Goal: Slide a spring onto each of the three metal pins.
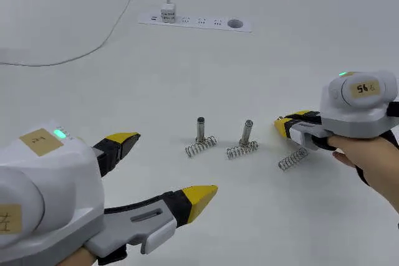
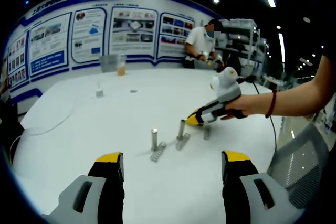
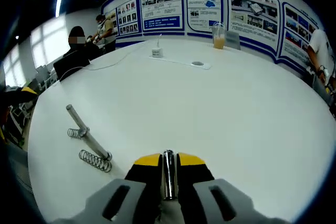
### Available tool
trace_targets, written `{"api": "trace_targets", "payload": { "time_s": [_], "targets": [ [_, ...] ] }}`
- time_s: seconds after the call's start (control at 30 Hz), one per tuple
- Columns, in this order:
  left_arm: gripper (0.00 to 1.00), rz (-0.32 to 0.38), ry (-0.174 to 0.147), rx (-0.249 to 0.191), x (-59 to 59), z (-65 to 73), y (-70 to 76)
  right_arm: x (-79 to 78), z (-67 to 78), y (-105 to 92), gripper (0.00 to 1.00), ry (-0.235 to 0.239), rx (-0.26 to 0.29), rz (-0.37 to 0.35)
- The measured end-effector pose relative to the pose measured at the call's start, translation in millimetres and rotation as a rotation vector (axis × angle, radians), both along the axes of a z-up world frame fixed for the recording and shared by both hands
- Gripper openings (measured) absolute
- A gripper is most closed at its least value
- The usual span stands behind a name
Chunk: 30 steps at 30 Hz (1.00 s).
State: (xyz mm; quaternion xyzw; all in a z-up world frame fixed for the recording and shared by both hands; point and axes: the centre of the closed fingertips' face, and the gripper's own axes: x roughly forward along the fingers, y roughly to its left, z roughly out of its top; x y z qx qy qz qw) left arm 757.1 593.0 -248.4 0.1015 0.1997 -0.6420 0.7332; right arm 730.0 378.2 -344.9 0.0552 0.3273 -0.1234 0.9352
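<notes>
Right gripper view shows the risk: your right gripper (image 3: 168, 160) is clamped on a slim silver metal pin (image 3: 167, 181), which could twist or slip once threading starts. Your left gripper (image 1: 168, 164) hangs wide open, empty. One coiled steel spring (image 1: 293, 159) lies just beside the right jaws. Two upright pins (image 1: 201, 128) (image 1: 247, 130) stand mid-way across the white table (image 1: 187, 79), springs (image 1: 201, 146) (image 1: 242, 149) lying at their bases.

A white power strip (image 1: 195, 22) is lying at twelve o'clock on the white surface (image 1: 280, 104), a charger (image 1: 168, 12) sitting in its nine o'clock end and a cable (image 1: 114, 27) trailing off toward nine o'clock. In the right gripper view, a cup of orange drink (image 3: 219, 36) is standing at one o'clock beneath blue-bordered display boards (image 3: 167, 9), while a person (image 3: 77, 51) is sitting at ten o'clock.
</notes>
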Motion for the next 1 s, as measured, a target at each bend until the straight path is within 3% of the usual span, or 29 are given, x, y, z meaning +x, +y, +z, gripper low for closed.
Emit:
{"api": "trace_targets", "payload": {
  "time_s": [0.27,0.5,1.0],
  "targets": [
    [0.77,0.006,0.006,0.000,1.3,-0.1,1.5,-0.7,2.3,0.4,0.09,-0.002,0.008,-0.016],
    [0.77,0.006,0.007,-0.008,0.8,2.2,2.0,-3.2,3.8,0.1,0.09,-0.007,0.046,-0.042],
    [0.76,-0.002,0.001,-0.034,-1.3,8.6,-1.7,-11.5,31.2,4.8,0.08,-0.070,0.070,-0.050]
  ]
}}
